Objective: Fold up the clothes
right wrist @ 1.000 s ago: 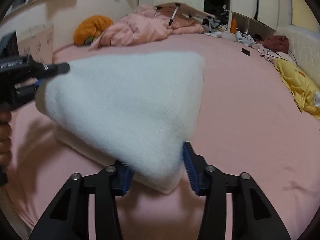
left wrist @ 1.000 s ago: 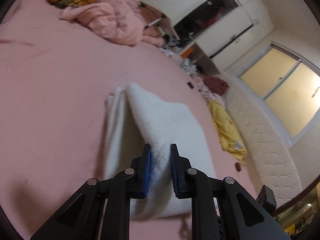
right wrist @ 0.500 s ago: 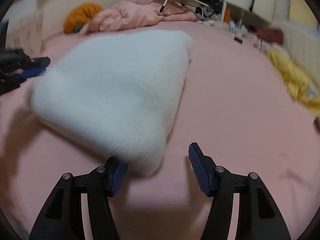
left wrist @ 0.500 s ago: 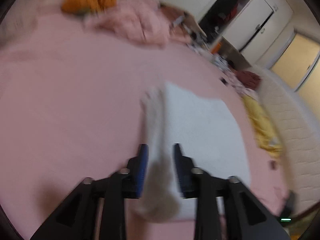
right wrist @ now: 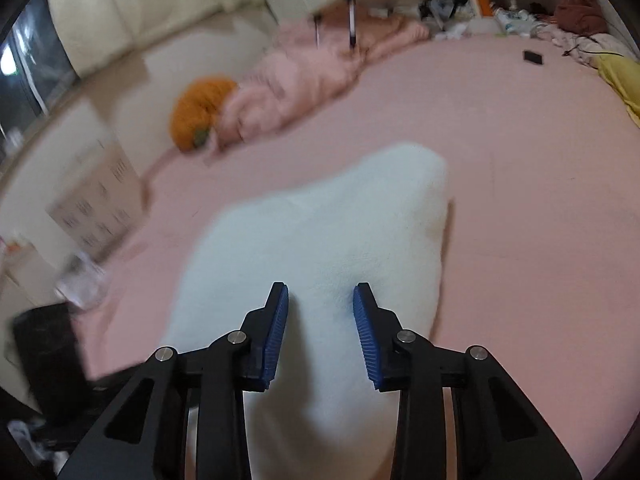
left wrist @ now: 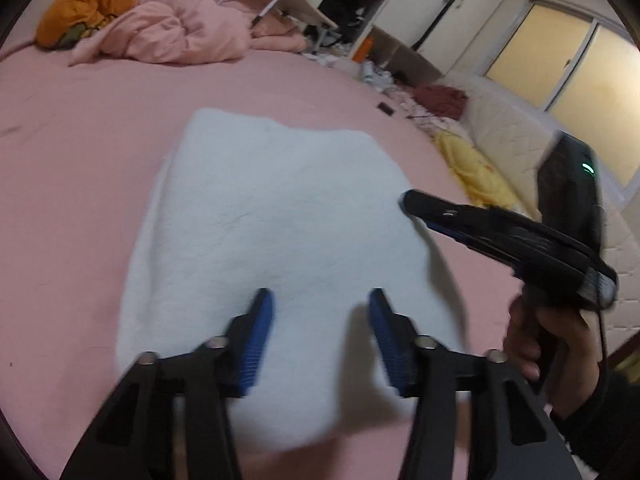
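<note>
White fleecy garment (left wrist: 276, 236) lies folded flat on the pink bed (left wrist: 80, 184), roughly a rectangle, near edge toward both cameras. Left gripper (left wrist: 320, 332): blue-padded fingers (left wrist: 256, 340) parted at a moderate gap and closing; only the garment's top surface shows in the gap, pads not pressing on any cloth. Right gripper (right wrist: 320, 328): fingers (right wrist: 276, 332) likewise moderately apart and closing, hovering over the garment's near portion (right wrist: 320, 248), nothing pinched. In the left wrist view the right gripper (left wrist: 420, 204) comes in from the right, its tip at the garment's right edge, held by a hand (left wrist: 552, 344) in a dark sleeve. Background on bed: crumpled pink bedding (left wrist: 176, 32), orange bundle (left wrist: 88, 4) beside it. Yellow cloth (left wrist: 476, 168) off the bed's far side. Both views motion-blurred.
</note>
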Tool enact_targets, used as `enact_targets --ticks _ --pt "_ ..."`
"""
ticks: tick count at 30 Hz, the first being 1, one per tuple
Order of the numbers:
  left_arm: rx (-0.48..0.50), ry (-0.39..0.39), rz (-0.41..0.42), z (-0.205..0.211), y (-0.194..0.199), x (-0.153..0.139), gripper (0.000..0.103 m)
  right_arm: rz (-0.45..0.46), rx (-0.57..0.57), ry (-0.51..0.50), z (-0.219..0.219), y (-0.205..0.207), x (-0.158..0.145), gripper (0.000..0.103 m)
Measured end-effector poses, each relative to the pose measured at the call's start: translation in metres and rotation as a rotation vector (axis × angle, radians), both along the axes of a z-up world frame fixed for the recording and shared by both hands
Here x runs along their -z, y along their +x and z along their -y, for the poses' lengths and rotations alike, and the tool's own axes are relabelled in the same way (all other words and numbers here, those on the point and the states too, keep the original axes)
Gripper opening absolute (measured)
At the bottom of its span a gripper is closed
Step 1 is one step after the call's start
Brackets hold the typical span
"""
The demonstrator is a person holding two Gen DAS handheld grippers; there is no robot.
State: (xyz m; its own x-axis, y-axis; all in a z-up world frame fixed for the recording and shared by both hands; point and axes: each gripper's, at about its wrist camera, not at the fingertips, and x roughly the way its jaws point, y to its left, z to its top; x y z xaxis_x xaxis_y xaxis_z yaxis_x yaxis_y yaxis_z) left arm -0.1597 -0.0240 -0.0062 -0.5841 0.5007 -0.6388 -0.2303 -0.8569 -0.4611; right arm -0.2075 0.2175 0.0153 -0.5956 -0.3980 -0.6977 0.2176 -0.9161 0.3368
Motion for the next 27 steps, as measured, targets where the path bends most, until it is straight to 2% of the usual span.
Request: enact_targets --ticks 2,4,5,6,8,9,10,11,13,14,16,17,18,19,20,21,22,23,25,27 --pt "-0.018 0.004 -0.009 0.007 0.001 -0.002 0.040 -0.043 0.049 0.126 0.002 -0.017 0.001 0.035" --pt "-0.031 -0.002 -0.004 0.008 0.000 0.000 0.039 -0.076 0.149 0.199 -0.004 -0.036 -0.011 0.037" --pt "-0.036 0.004 0.000 0.009 0.001 0.002 0.039 -0.074 0.190 0.190 -0.009 -0.042 -0.018 0.038" --pt "-0.039 0.011 0.002 0.010 0.001 0.002 0.038 -0.068 0.181 0.121 -0.012 -0.046 -0.026 0.038" --pt "-0.042 0.025 0.002 0.008 0.001 0.005 0.038 -0.076 0.061 -0.008 -0.004 -0.039 -0.035 0.038" --pt "-0.043 0.032 0.003 0.009 0.001 0.006 0.038 -0.079 -0.007 0.025 0.008 -0.034 -0.034 0.038" --pt "-0.045 0.036 0.007 0.008 -0.003 0.006 0.038 -0.079 -0.049 0.120 0.022 -0.033 -0.027 0.038" --pt "-0.046 0.036 0.010 0.007 -0.007 0.006 0.037 -0.069 -0.062 0.213 0.033 -0.037 -0.014 0.038" --pt "-0.045 0.033 0.008 0.008 -0.005 0.006 0.033 -0.040 -0.024 0.291 0.031 -0.054 0.011 0.038" --pt "-0.045 0.034 0.008 0.009 -0.004 0.006 0.031 -0.019 0.033 0.301 0.024 -0.064 0.015 0.039" --pt "-0.055 0.045 0.006 0.014 -0.002 0.007 0.031 -0.043 0.141 0.336 0.019 -0.070 0.001 0.039" --pt "-0.057 0.064 0.009 0.018 -0.003 0.007 0.031 -0.094 0.136 0.320 0.024 -0.064 -0.015 0.039" --pt "-0.056 0.085 0.014 0.021 -0.003 0.008 0.031 -0.140 0.083 0.272 0.033 -0.060 -0.028 0.040" --pt "-0.058 0.100 0.020 0.022 -0.003 0.009 0.031 -0.166 -0.020 0.194 0.046 -0.053 -0.040 0.040" --pt "-0.061 0.115 0.024 0.024 -0.003 0.010 0.031 -0.142 -0.149 0.119 0.063 -0.050 -0.044 0.041" --pt "-0.064 0.125 0.027 0.025 -0.003 0.010 0.031 -0.073 -0.244 0.085 0.080 -0.054 -0.039 0.041" --pt "-0.066 0.128 0.028 0.025 -0.003 0.010 0.031 0.014 -0.315 0.078 0.098 -0.062 -0.028 0.041" --pt "-0.068 0.126 0.028 0.025 -0.003 0.009 0.031 0.074 -0.343 0.117 0.114 -0.071 -0.012 0.041" --pt "-0.070 0.109 0.023 0.024 -0.002 0.008 0.031 0.136 -0.329 0.254 0.135 -0.095 0.016 0.041" --pt "-0.076 0.098 0.012 0.026 -0.001 0.007 0.031 0.146 -0.227 0.252 0.134 -0.120 0.013 0.041"
